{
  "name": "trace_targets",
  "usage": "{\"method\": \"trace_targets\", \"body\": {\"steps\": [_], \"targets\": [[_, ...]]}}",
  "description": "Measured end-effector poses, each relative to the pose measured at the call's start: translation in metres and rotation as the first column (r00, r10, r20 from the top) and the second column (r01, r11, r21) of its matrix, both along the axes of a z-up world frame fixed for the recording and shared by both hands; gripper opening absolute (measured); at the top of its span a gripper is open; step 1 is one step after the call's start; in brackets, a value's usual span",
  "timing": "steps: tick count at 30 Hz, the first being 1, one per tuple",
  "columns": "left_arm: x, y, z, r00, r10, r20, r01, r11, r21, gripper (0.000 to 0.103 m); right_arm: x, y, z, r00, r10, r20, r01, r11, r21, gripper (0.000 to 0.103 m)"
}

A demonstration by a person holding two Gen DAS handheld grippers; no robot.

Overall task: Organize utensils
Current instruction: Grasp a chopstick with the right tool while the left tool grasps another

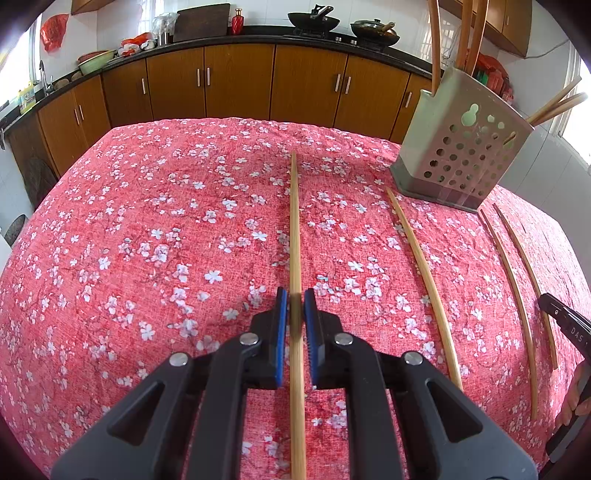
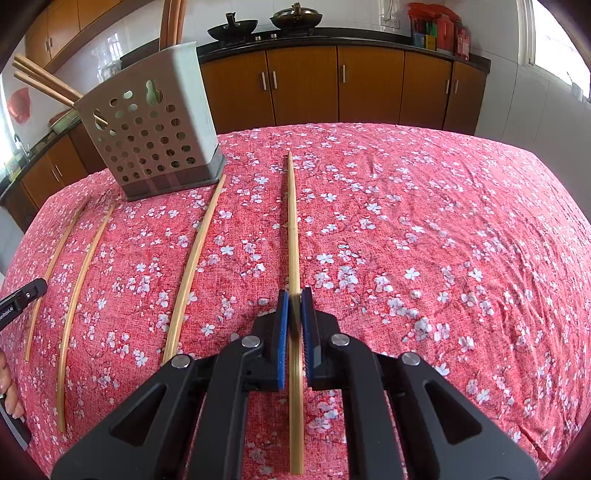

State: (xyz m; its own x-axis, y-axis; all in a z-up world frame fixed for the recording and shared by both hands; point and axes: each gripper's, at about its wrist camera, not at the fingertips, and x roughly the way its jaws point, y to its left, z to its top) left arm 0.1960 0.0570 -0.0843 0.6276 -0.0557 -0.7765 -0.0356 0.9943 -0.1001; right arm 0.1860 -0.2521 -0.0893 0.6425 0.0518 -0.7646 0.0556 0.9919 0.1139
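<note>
left wrist view showed you a table under a red cloth with white blossoms (image 1: 147, 229), and brown kitchen cabinets (image 1: 236, 81) running behind it from 10 to 1 o'clock, two woks (image 1: 314, 20) on the black counter above them. a grey perforated utensil holder (image 1: 461, 147) stood on the cloth at 2 o'clock, several chopsticks already upright or leaning in it. your left gripper (image 1: 295, 306) had its blue pads pressed nearly together, pinching one bamboo chopstick (image 1: 294, 221) that ran straight toward 12 o'clock. three more chopsticks (image 1: 424, 273) lay on the cloth toward 3 o'clock, well apart from each other. in the right wrist view your right gripper (image 2: 294, 306) was likewise pinched on a chopstick of its own (image 2: 291, 221), pointing to 12 o'clock, with the holder (image 2: 155, 140) at 10 o'clock and three loose chopsticks (image 2: 192, 266) lying between 8 and 10 o'clock.
</note>
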Motion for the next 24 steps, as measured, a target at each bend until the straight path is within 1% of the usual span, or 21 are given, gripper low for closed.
{"method": "trace_targets", "body": {"steps": [14, 16, 18, 19, 24], "targets": [[0.0, 0.0, 0.001, 1.0, 0.004, -0.001, -0.004, 1.0, -0.007, 0.012, 0.0, -0.001, 0.001, 1.0, 0.0, -0.001, 0.0, 1.0, 0.001, 0.008], [-0.001, -0.003, 0.002, 1.0, 0.002, -0.003, -0.002, 1.0, 0.015, 0.012, -0.002, 0.0, 0.001, 1.0, 0.0, -0.001, 0.0, 1.0, -0.001, 0.008], [-0.004, -0.009, 0.002, 1.0, -0.009, -0.007, 0.01, 0.998, 0.055, 0.012, -0.006, 0.002, 0.001, 1.0, 0.003, -0.001, -0.003, 1.0, -0.008, 0.008], [-0.006, -0.009, 0.002, 1.0, -0.012, -0.009, 0.013, 0.998, 0.06, 0.012, -0.009, 0.002, 0.001, 1.0, 0.005, -0.001, -0.005, 1.0, -0.01, 0.008], [-0.019, -0.005, 0.001, 1.0, -0.018, -0.02, 0.019, 0.999, 0.033, 0.012, -0.022, 0.003, 0.001, 1.0, 0.011, -0.001, -0.011, 1.0, -0.004, 0.008]]}}
